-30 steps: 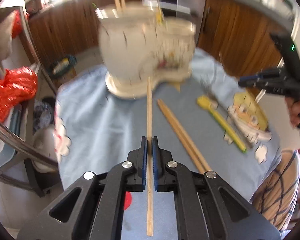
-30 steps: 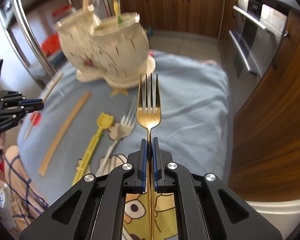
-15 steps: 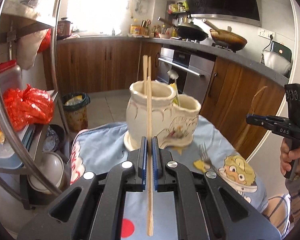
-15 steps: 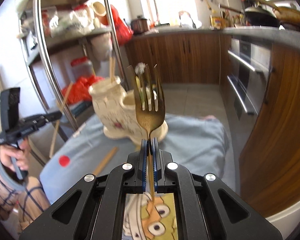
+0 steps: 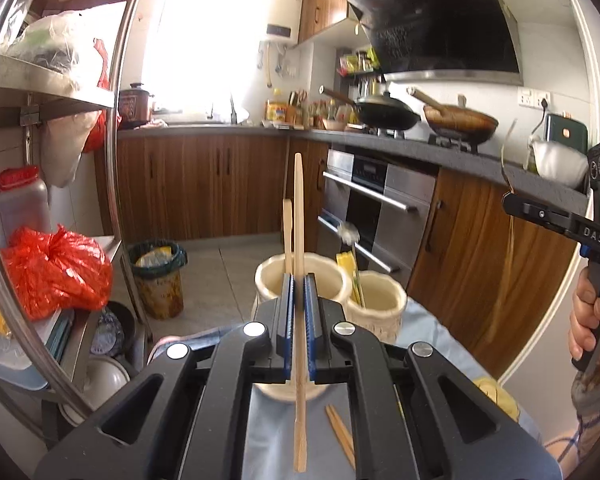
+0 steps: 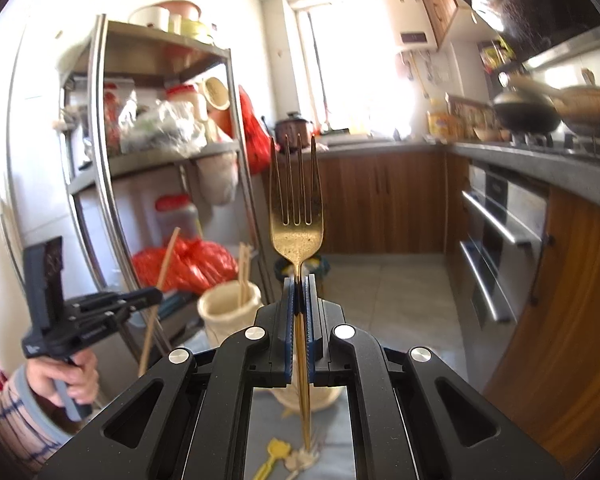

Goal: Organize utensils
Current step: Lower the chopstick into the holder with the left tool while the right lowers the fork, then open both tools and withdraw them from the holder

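My left gripper (image 5: pixel 299 284) is shut on a wooden chopstick (image 5: pixel 299 208), held upright above the cream two-cup utensil holder (image 5: pixel 324 280). A chopstick (image 5: pixel 287 236) stands in the left cup; a yellow utensil (image 5: pixel 350 270) stands in the right cup (image 5: pixel 380 300). My right gripper (image 6: pixel 299 286) is shut on a gold fork (image 6: pixel 296 216), tines up, over the holder (image 6: pixel 224 308). The left gripper (image 6: pixel 140 298) shows in the right wrist view and the right gripper (image 5: pixel 512 202) in the left wrist view.
Chopsticks (image 5: pixel 340 434) lie on the blue cloth (image 5: pixel 268 432) below the left gripper. A yellow utensil (image 6: pixel 272 460) and a silver fork (image 6: pixel 306 456) lie under the right gripper. A steel rack (image 5: pixel 112 152) stands left, an oven (image 5: pixel 376 208) and cabinets behind.
Both grippers have risen and tilted up from the table, carrying the chopstick and the gold fork. The holder now sits lower in both views.
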`<state>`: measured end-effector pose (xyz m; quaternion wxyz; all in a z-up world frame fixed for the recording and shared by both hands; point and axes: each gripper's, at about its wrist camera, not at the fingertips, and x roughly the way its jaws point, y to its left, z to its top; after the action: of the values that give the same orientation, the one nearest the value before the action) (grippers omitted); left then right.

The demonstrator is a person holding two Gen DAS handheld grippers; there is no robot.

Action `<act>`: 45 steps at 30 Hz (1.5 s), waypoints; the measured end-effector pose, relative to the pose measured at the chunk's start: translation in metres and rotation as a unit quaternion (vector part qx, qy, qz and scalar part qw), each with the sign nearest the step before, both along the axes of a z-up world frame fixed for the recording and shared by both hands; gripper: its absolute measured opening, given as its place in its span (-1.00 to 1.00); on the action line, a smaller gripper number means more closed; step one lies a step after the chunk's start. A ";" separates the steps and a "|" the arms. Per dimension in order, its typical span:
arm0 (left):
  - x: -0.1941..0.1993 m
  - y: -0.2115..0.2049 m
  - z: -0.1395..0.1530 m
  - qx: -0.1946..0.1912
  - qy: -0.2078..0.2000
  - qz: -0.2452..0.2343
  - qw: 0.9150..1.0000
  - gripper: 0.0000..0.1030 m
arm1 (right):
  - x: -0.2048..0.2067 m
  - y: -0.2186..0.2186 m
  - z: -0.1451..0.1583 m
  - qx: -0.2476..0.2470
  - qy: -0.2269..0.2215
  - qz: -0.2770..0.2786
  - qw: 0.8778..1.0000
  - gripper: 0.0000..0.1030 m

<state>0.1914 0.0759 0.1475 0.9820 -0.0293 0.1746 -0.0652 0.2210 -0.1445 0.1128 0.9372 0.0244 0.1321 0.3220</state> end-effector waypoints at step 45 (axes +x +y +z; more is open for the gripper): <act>0.091 0.000 -0.035 -0.051 -0.044 0.049 0.997 -0.91 | 0.086 0.097 -0.056 -0.061 0.048 0.023 0.997 -0.88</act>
<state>0.2825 0.0759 0.1123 0.9880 -0.0849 0.1265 -0.0272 0.3065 -0.0479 0.0570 0.9219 -0.0207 0.1968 0.3332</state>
